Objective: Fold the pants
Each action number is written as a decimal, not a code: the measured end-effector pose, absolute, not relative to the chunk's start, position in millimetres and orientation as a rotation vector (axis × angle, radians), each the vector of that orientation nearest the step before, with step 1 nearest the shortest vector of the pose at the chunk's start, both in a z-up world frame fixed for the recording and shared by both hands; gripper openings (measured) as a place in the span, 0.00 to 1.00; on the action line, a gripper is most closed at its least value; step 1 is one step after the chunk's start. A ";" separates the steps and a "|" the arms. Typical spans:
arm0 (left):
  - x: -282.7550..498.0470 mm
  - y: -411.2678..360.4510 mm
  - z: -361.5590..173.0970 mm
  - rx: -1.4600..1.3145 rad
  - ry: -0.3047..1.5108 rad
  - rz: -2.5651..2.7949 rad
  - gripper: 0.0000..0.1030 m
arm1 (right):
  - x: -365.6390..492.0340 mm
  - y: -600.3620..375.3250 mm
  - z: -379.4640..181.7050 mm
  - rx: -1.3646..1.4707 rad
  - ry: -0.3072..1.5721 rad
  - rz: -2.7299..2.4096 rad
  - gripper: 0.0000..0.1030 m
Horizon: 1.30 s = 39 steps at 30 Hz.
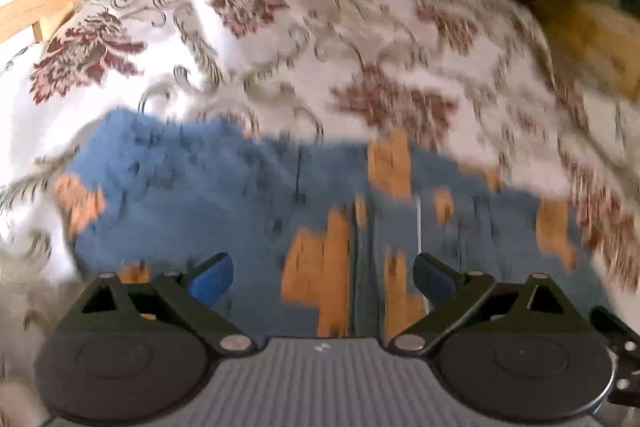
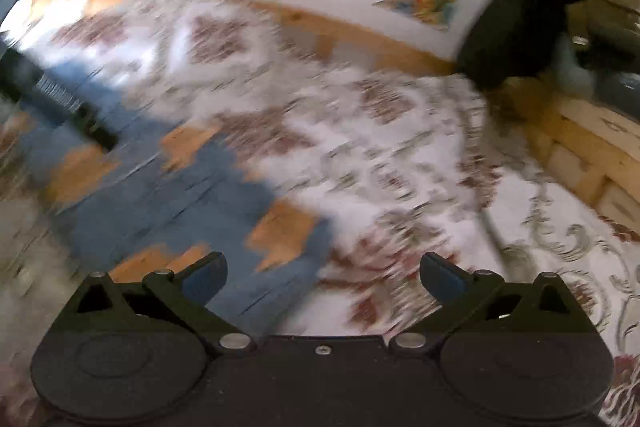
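Currently between grasps, by my read. Blue pants with orange patches [image 1: 224, 195] lie flat on white floral-print bedspread [image 1: 280, 39]: lower centre of left wrist view, lower left of right wrist view. Left gripper [image 1: 322, 277] spread wide, empty, over pants. Right gripper [image 2: 324, 277] also spread, empty, straddling pants edge and bedspread. Both views motion-blurred, seams hard to read. Next move likely needs both grippers pinching an edge, then carrying it across for fold.
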State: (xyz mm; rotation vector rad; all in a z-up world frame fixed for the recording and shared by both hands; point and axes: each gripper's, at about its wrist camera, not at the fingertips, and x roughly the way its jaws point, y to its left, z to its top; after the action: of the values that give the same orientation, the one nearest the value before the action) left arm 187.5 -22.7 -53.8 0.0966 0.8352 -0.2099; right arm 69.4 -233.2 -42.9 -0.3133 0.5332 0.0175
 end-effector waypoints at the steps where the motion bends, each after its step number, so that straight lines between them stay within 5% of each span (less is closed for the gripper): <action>1: 181.8 -25.0 -61.8 0.145 0.857 -0.188 0.96 | 66.1 -227.1 -52.6 -0.352 0.572 0.023 0.99; 13: 156.3 21.8 -35.4 0.351 0.812 -0.029 0.98 | 62.2 -233.0 -48.0 -0.421 0.579 -0.055 0.99; 25: 218.4 127.8 -25.7 -0.152 0.546 -0.132 0.95 | 89.1 -191.7 -22.2 -0.350 0.456 0.125 0.99; 39: 245.2 146.0 -37.1 -0.269 0.633 -0.222 0.87 | 109.7 -151.5 -52.2 -0.333 0.538 0.186 0.99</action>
State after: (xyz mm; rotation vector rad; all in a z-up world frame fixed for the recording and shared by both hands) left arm 245.2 146.0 -37.1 -0.2694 0.6332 -0.2222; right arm 109.7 -151.5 -52.2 -0.3331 0.5383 0.1857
